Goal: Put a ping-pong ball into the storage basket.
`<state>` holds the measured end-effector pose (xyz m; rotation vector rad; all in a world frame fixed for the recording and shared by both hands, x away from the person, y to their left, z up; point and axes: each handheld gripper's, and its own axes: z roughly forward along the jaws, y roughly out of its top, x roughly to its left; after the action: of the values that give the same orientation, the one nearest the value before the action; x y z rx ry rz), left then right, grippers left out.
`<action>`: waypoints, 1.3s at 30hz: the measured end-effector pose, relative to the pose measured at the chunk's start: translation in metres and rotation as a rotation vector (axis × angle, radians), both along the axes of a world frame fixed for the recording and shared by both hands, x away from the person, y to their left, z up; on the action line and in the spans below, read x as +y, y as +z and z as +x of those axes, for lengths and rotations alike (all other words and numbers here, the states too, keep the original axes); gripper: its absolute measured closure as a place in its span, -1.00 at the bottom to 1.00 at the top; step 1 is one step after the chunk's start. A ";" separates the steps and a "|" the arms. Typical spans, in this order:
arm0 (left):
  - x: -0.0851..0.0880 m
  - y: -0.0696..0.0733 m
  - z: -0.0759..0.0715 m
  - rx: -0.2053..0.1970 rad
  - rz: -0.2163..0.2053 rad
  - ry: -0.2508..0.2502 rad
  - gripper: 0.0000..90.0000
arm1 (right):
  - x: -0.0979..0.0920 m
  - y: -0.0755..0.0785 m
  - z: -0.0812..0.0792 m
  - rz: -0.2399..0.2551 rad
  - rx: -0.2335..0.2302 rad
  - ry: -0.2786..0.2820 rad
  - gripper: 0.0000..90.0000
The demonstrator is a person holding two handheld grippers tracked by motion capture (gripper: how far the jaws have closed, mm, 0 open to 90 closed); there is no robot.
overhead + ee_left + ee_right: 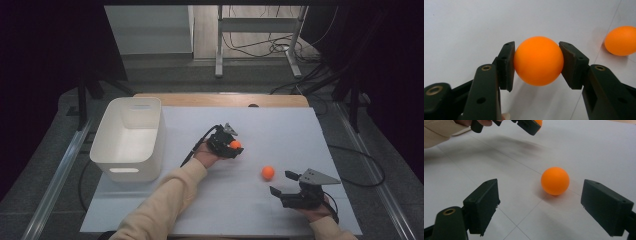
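Your left gripper (537, 63) is pinching one orange ball (538, 60); your right gripper (540, 206) is waiting spread near the second ball (555, 180), and the far-left white bin (129, 137) is holding none yet

The person's left forearm, in a cream knitted sleeve (155, 205), rises from the bottom centre of the high view toward the middle of the frame. Its hand (206, 157) carries the black left gripper (233, 145), whose jaws press from both sides on a glossy orange ball (538, 60), lifted off the surface. The right hand (316, 212) sits at the lower right of the high view and holds the black right gripper (283, 182) pointing left, its jaws spread wide with nothing between the pads.
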<state>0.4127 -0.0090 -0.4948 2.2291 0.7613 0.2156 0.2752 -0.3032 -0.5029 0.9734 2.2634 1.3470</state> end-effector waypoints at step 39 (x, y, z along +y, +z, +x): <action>0.034 0.021 -0.034 -0.033 -0.036 -0.039 0.11 | 0.001 -0.002 0.001 -0.008 0.004 -0.017 -0.66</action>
<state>0.3785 0.0251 -0.4736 2.1996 0.6984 0.2171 0.2762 -0.3020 -0.5044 0.9914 2.2561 1.3291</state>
